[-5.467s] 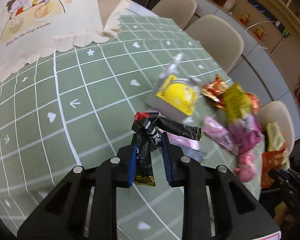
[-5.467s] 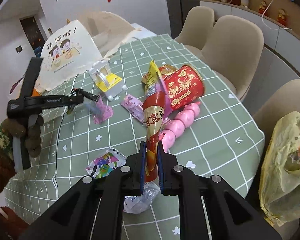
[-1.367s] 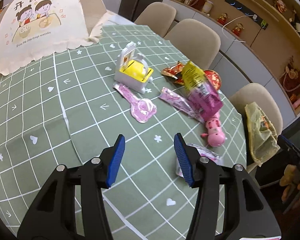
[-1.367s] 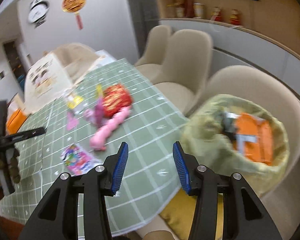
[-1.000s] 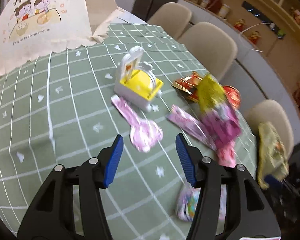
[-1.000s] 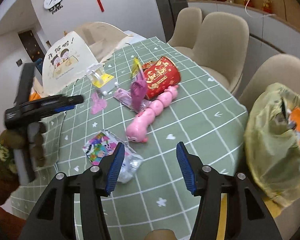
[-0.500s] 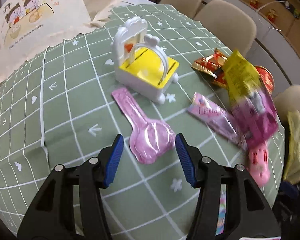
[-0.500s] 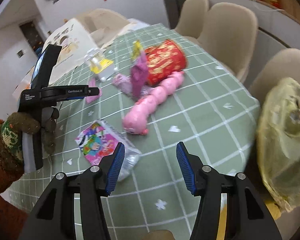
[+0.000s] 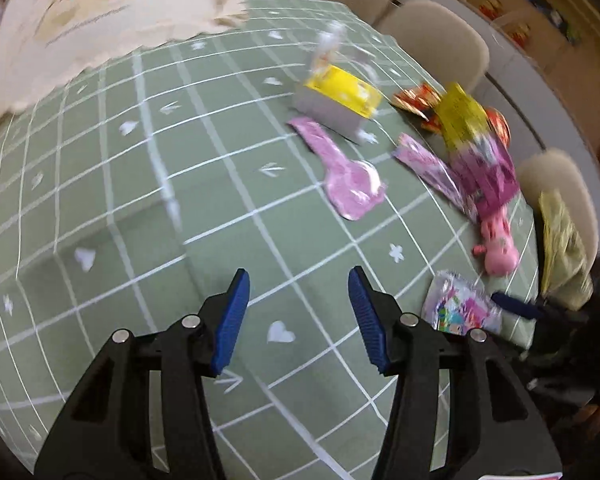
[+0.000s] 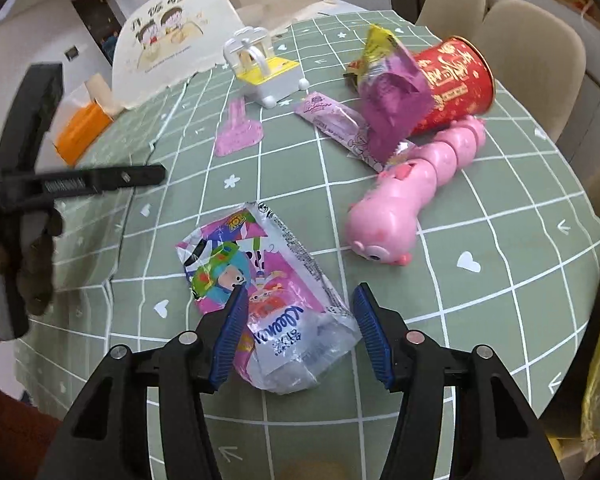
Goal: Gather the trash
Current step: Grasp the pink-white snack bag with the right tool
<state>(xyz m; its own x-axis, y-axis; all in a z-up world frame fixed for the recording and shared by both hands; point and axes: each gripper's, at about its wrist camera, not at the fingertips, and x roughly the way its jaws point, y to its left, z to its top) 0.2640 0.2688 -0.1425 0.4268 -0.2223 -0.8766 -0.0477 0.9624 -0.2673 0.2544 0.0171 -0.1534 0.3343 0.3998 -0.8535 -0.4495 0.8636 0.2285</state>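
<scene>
Clearly the crinkly tissue wrapper (image 10: 268,300), light and slippery, suits a mid-body pinch between the spread, just-widened right tongs (image 10: 298,296).

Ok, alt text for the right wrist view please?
The right hand-held gripper hangs open over a colourful tissue packet on the green checked tablecloth. Beyond lie a pink caterpillar toy, a red can and more wrappers.

Both wrist views look steeply down, close over the green checked tablecloth (image 9: 120,208). Both share the pink caterpillar toy (image 10: 412,196), centre-right.
</scene>
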